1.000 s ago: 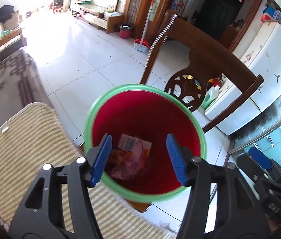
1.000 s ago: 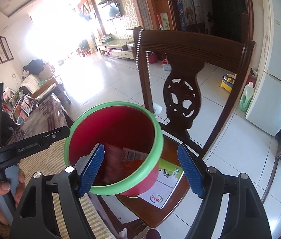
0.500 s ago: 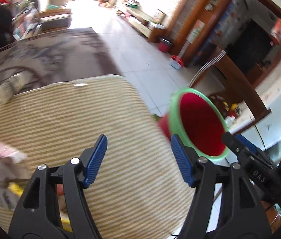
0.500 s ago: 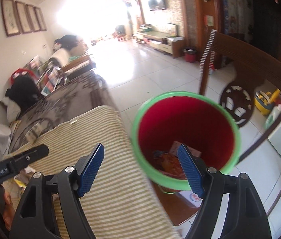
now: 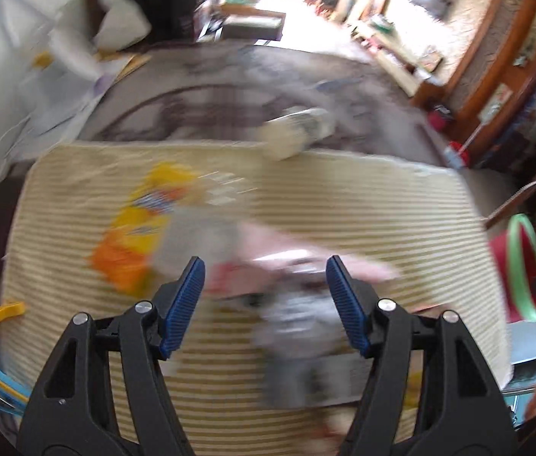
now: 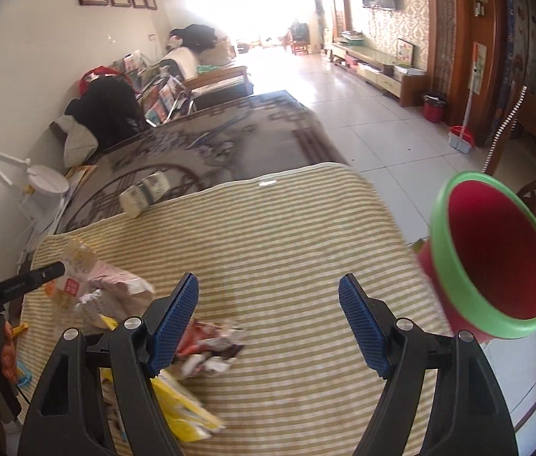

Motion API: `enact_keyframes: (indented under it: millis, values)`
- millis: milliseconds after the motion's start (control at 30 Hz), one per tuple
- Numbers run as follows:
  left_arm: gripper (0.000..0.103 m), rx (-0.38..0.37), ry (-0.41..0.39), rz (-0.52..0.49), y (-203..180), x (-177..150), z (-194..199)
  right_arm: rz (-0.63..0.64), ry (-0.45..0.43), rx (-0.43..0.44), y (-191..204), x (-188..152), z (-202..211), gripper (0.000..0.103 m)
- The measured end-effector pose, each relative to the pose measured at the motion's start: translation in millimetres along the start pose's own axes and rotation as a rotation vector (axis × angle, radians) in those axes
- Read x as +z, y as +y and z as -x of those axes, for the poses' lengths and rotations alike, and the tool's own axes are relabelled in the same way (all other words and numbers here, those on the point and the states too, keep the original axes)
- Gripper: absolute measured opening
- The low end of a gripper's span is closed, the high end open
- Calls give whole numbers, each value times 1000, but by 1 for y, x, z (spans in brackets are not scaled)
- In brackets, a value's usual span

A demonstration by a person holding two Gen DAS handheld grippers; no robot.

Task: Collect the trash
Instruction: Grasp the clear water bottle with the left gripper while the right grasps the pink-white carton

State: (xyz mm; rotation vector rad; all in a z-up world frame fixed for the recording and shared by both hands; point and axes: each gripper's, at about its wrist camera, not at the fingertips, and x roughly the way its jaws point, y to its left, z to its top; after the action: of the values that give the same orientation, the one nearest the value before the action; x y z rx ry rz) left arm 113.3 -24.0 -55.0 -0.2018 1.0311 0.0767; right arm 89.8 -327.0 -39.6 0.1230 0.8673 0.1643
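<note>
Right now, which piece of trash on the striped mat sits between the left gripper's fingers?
The pale pink wrapper, though blurred. The yellow-orange packet lies off to the left, outside the open left gripper.

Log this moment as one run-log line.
left gripper: open, above pink wrapper | right gripper: open, empty | red bin: right of striped mat

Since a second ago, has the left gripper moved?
Yes. The left gripper swung left, away from the red bin, and now faces wrappers on the striped mat.
</note>
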Motion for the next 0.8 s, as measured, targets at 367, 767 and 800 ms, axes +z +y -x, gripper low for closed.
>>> enact_keyframes:
  millis: [367,767,800]
  values:
    - [43,-52,107,12,53,7,-46,31,8,-10,55,-8,-7,74]
    - [61,-108,142,18,49,25,-80,13,2,-48,61,-12,1,74]
    - [61,-110,150,18,48,26,-84,14,2,-48,63,-12,2,74]
